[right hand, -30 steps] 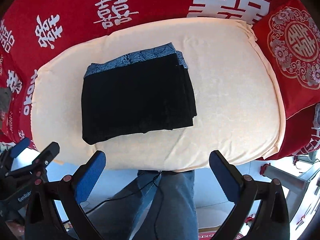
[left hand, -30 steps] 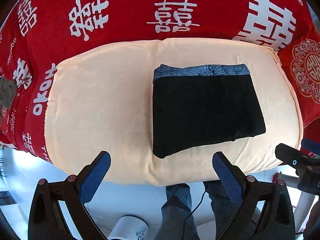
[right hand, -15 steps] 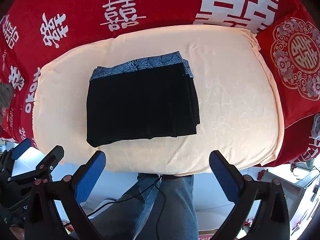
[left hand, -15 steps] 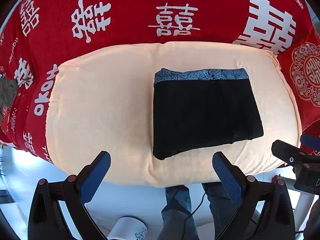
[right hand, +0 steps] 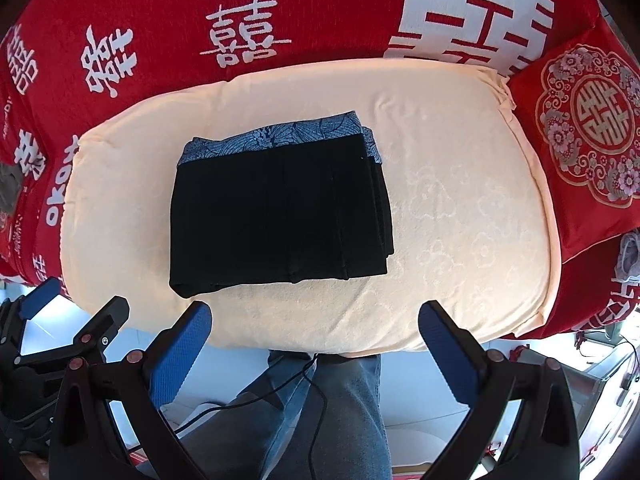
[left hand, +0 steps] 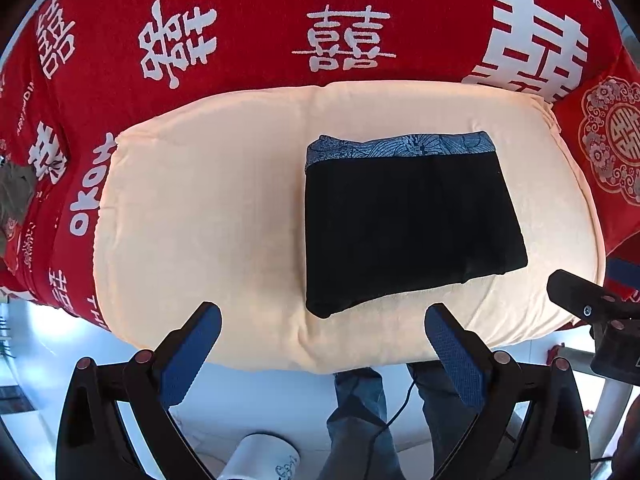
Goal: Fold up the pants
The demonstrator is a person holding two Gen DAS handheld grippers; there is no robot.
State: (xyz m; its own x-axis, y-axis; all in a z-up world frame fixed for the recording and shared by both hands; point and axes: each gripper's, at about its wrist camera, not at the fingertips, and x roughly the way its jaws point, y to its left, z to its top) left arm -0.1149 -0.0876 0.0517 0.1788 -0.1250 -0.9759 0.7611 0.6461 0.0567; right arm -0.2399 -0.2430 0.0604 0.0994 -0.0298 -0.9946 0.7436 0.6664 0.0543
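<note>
Both grippers are backing away from the pants [left hand: 408, 220], toward the person. In the left wrist view the pants are sliding lower and shrinking slightly, and more red cloth [left hand: 260, 20] is showing above the cream pad [left hand: 200, 208]. In the right wrist view the pants [right hand: 276, 216] are drifting down and rightward, nearer the middle. The left gripper [right hand: 72, 320] is showing more at that view's lower left edge, while the right gripper [left hand: 588, 300] is creeping up the other view's right edge.
</note>
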